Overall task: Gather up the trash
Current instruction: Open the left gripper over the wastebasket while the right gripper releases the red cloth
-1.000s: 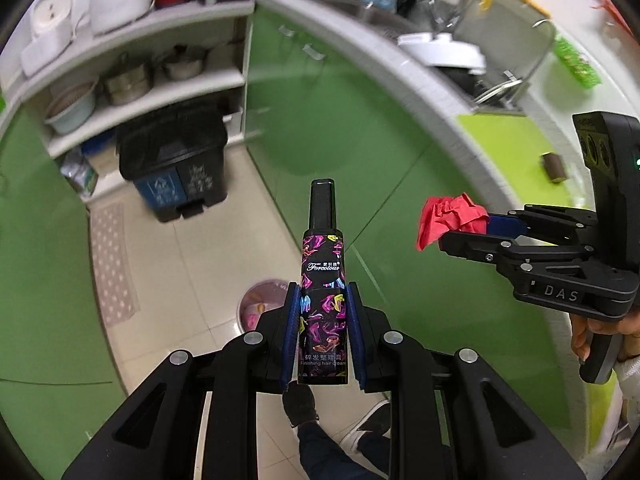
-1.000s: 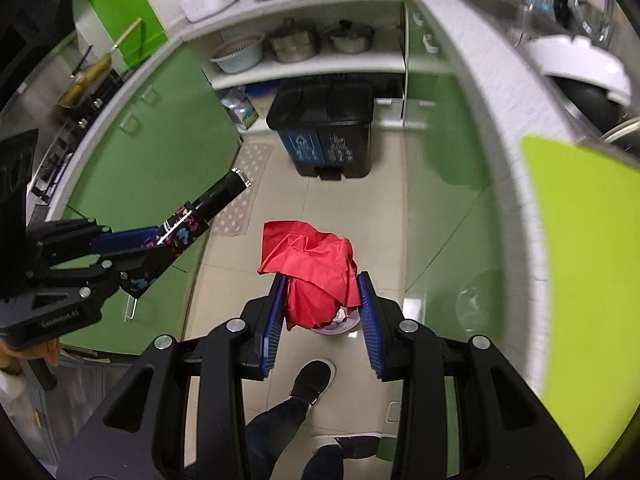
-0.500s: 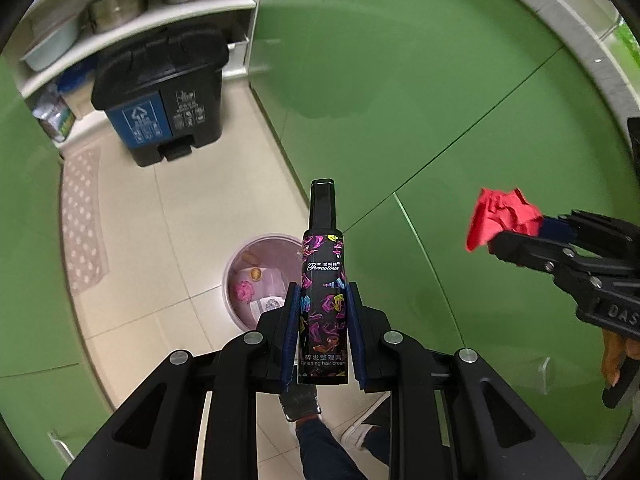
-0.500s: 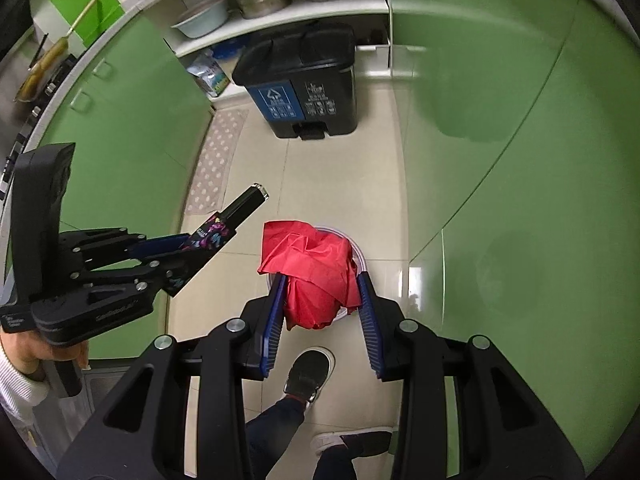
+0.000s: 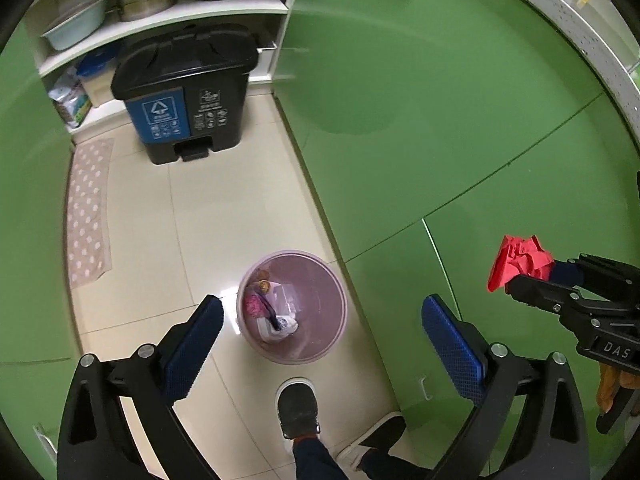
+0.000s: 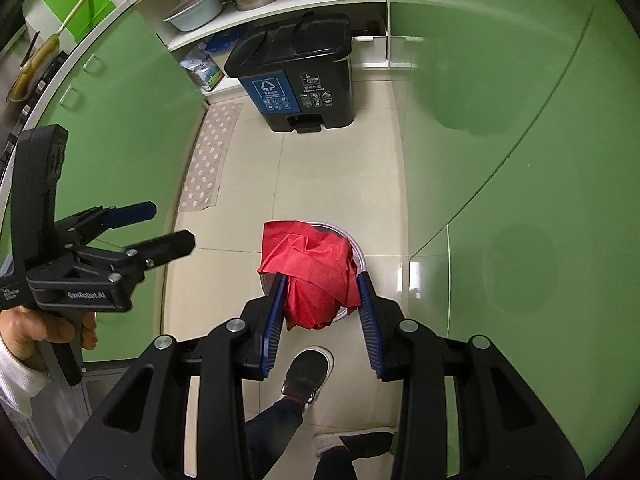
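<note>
The left gripper (image 5: 320, 336), its jaws opening and now empty, has dropped its bottle into the pink bin (image 5: 320, 356), while the right gripper (image 6: 322, 300) still clamps red trash (image 6: 316, 264) above it.

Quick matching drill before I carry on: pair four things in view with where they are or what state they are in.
Things:
1. left claw
2. crumpled red cloth
3. round pink plastic wastebasket
4. black pedal bin with a blue label

States:
A. on the tiled floor by a dark shoe, trash already inside
B. pinched in the right claw
C. lid shut, standing in front of the white shelves
D. jaws opening, nothing between them

Pairs: 1-D, 2-B, 3-A, 4-C
</note>
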